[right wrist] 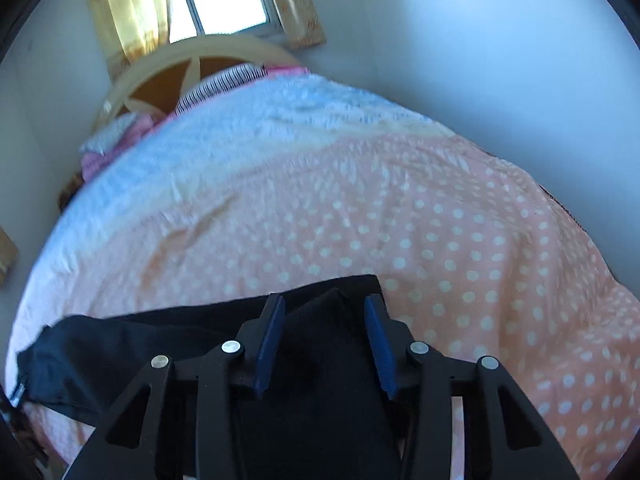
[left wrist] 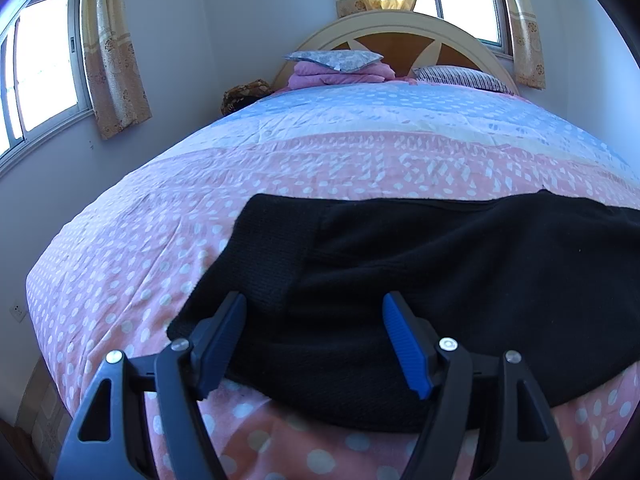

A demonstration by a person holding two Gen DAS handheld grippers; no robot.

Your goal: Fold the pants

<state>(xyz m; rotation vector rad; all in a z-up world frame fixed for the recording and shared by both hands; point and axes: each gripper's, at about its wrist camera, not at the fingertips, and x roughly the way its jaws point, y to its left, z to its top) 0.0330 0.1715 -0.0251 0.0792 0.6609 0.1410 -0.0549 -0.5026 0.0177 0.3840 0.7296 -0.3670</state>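
My left tongs stand wide apart, gripping nothing; their blue pads hover over the near edge of the black pants, and I cannot tell whether the tips brush the cloth. My right tongs are partly parted, with a raised fold of the same pants between the two pads; there is a gap on either side, so the cloth lies loose, not pinched.

The one pair of pants lies across the near end of the bed, directly under and just beyond both tongs. From the left tongs it stretches away to the right and runs out of view. From the right tongs it stretches away to the left, ending in a corner with a small tag at the far left.

Beyond the pants spreads one bedspread, pink with white dots near me, pale blue farther off.

At the far end, the left view shows clearly what the blurred right view only hints at: one grey patterned pillow on top of folded pink bedding, one striped pillow to its right, and a dark patterned bundle beside the bed to the left. Behind them rises one arched headboard.

The left view shows two windows with tan curtains; the right view shows only one.
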